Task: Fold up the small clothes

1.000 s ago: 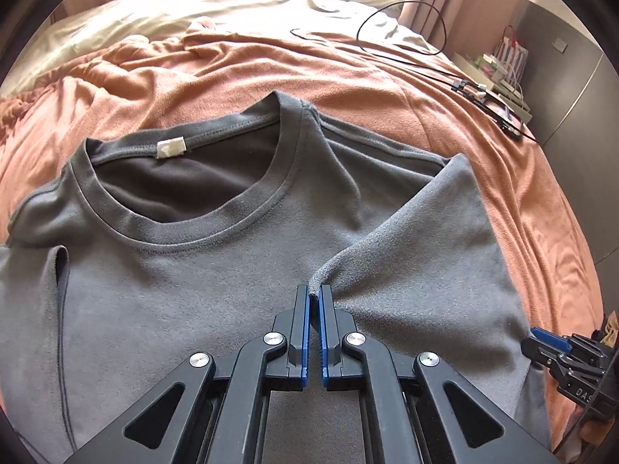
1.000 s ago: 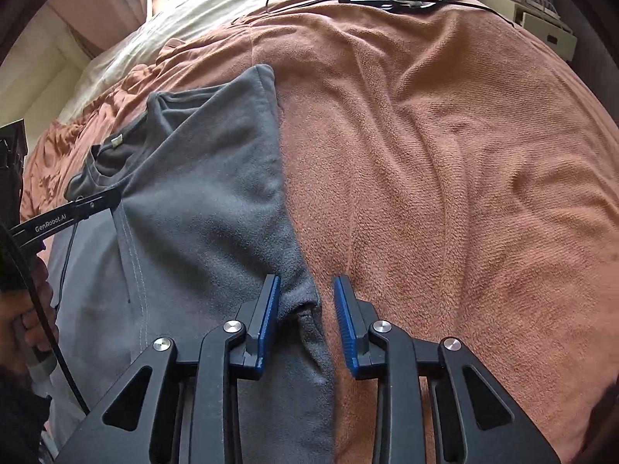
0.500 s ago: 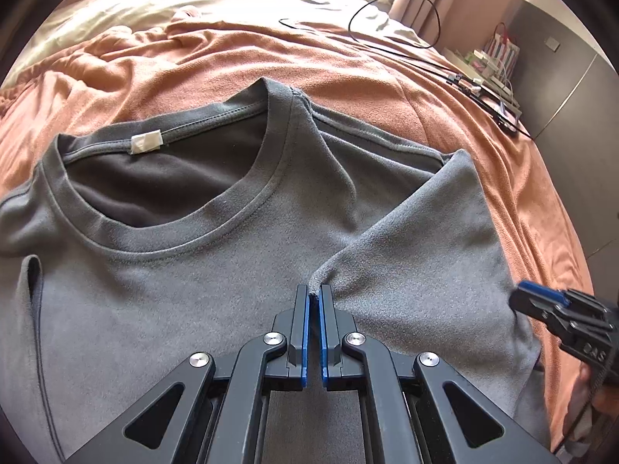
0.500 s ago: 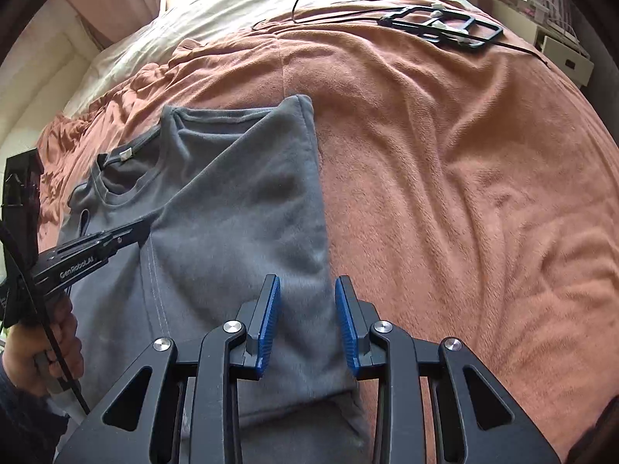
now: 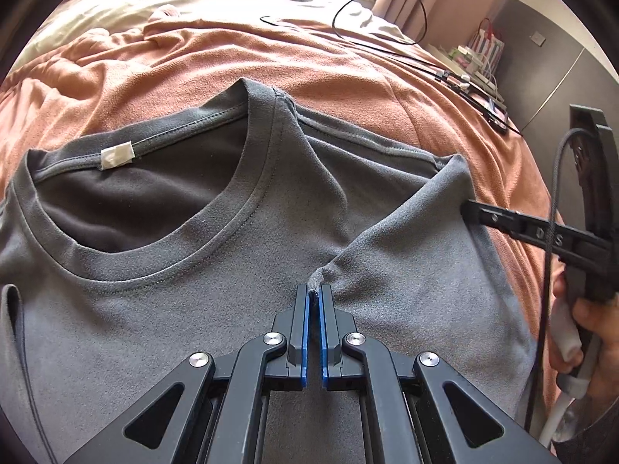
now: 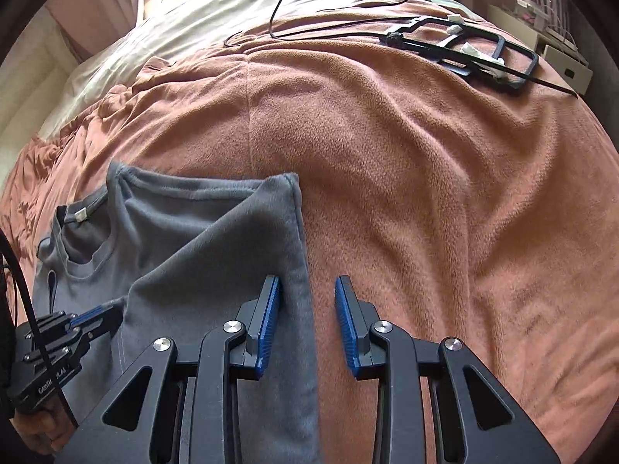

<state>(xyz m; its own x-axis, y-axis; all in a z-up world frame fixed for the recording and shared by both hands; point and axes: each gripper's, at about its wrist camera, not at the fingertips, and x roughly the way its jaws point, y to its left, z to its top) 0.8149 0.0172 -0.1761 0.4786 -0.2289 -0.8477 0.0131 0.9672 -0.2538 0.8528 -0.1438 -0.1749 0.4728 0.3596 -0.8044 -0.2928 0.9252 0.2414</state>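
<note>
1. Left wrist view: the left gripper (image 5: 314,301) stays pinched on a fold of the grey fleece T-shirt (image 5: 162,309), below its collar; the camera has closed in.
2. The right gripper (image 6: 307,301) has slid up the T-shirt's folded right edge, jaws wide, straddling it.
3. The side fold looks nearly set.
4. The T-shirt lies on a salmon fleece blanket (image 6: 425,162); black cables (image 6: 278,11) lie beyond.

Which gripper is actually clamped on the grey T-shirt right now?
The left gripper: its jaws are shut on a pinch of the grey T-shirt. The right gripper is open, straddling the folded edge.
</note>
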